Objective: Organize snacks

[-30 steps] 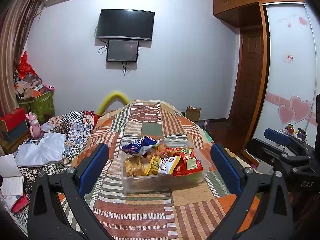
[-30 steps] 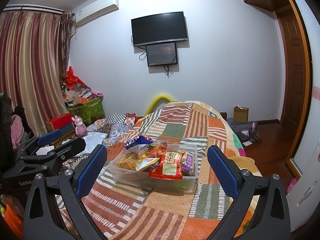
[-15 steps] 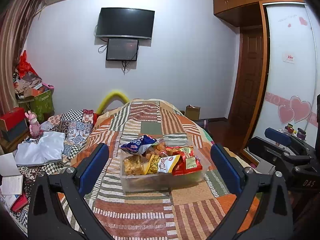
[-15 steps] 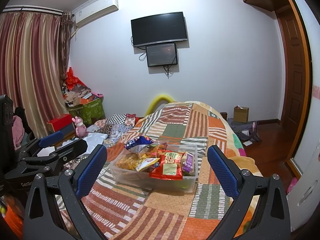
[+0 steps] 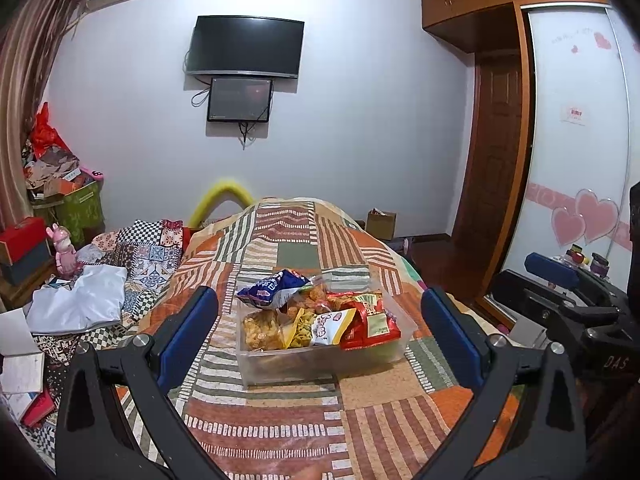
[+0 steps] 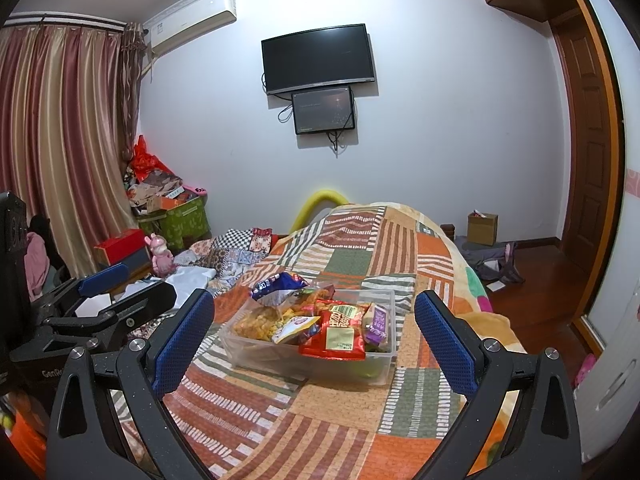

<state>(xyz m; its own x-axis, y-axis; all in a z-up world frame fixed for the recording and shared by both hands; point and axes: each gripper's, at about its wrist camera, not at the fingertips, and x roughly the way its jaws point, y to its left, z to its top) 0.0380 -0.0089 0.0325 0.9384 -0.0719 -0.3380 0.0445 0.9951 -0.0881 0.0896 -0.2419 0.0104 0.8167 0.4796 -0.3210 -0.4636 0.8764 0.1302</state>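
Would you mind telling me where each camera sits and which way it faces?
Left wrist: on the left gripper, open, facing the snack bin on the bed; the right gripper shows at right.
Right wrist: on the right gripper, open, facing the same bin from its right; the left gripper shows at left.
Shared: the bin, the bedspread, the wall television.

A dark television hangs on the pale wall above a patchwork-covered bed; striped curtains flank it, opposite a wooden door.

Snack bag print too small
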